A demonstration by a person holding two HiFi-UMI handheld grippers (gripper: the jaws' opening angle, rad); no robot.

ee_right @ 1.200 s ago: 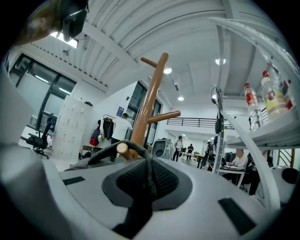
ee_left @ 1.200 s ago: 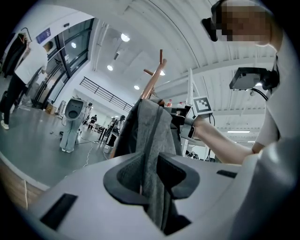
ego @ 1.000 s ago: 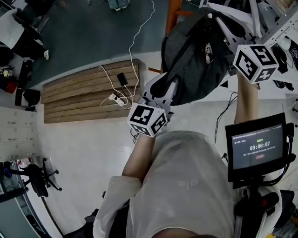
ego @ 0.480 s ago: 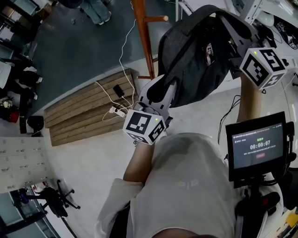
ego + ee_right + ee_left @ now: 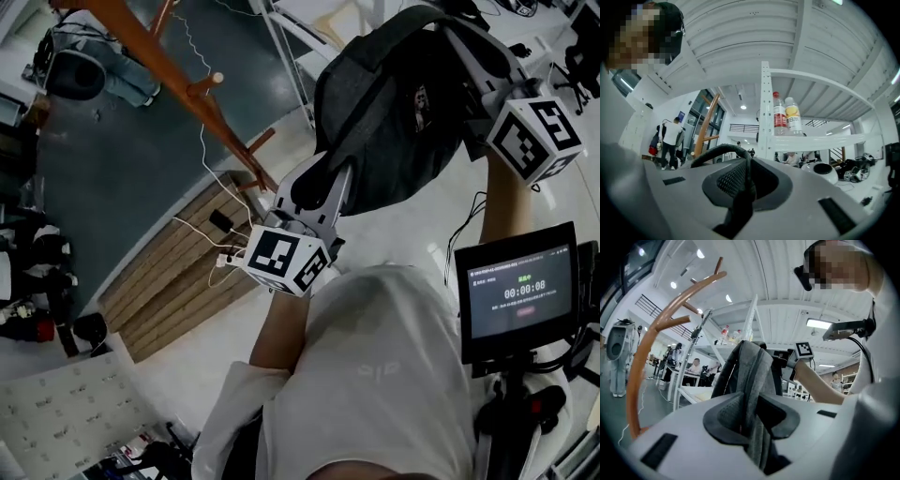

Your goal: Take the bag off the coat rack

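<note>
The dark grey bag [image 5: 394, 122] hangs in the air between both grippers, well apart from the orange wooden coat rack [image 5: 178, 89] at the upper left. My left gripper [image 5: 323, 183] is shut on the bag's lower edge; in the left gripper view a fold of grey fabric [image 5: 752, 380] is pinched between the pads of my left gripper [image 5: 752, 416]. My right gripper [image 5: 469, 52] holds the bag's top. In the right gripper view my right gripper [image 5: 745, 180] is shut on a black strap [image 5: 717, 152], which loops up out of the jaws.
A white metal shelf frame [image 5: 765, 108] with two bottles [image 5: 779, 117] stands just beyond the right gripper. A wooden pallet [image 5: 178, 272] with a power strip and cables lies on the floor below. A timer screen [image 5: 516, 295] sits at my right side. People stand in the background.
Both grippers have carried the bag to the right, away from the coat rack. The rack, which was behind the bag at the top, now stands apart at the left.
</note>
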